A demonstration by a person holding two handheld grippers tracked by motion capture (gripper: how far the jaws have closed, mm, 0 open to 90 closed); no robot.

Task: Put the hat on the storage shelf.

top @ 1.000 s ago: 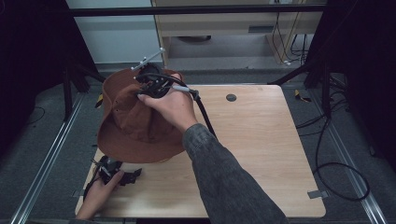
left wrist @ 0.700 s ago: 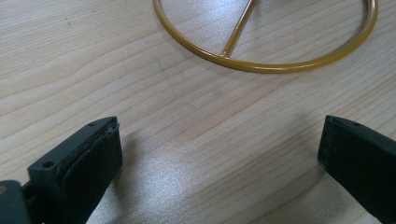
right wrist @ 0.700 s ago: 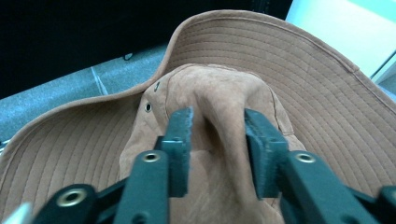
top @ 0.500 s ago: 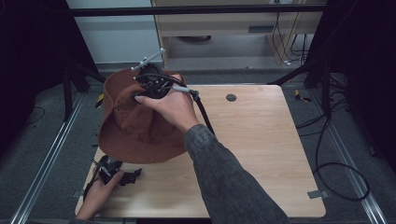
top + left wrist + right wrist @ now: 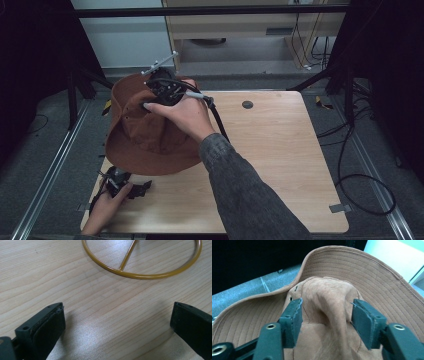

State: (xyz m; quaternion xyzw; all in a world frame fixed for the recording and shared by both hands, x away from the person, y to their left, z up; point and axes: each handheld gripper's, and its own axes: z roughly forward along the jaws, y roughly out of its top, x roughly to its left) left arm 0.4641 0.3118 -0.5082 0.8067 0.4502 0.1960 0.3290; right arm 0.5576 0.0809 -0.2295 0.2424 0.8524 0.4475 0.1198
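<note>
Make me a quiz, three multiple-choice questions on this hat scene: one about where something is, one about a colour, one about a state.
1. Where does the left gripper lie?
A. at the table's near left corner
B. at the table's far right corner
C. on top of the hat

2. What colour is the hat?
A. blue
B. brown
C. white

3. How do the right gripper's jaws stand at the hat's crown?
A. shut tight with nothing between them
B. apart, a fold of the crown between them
C. clamped on the yellow ring

Answers:
1. A, the high view shows it on the table by the near left corner.
2. B, brown in the high view and the right gripper view.
3. B, the jaws have just been opening, and the pinched fold stands between them with gaps at the pads.
</note>
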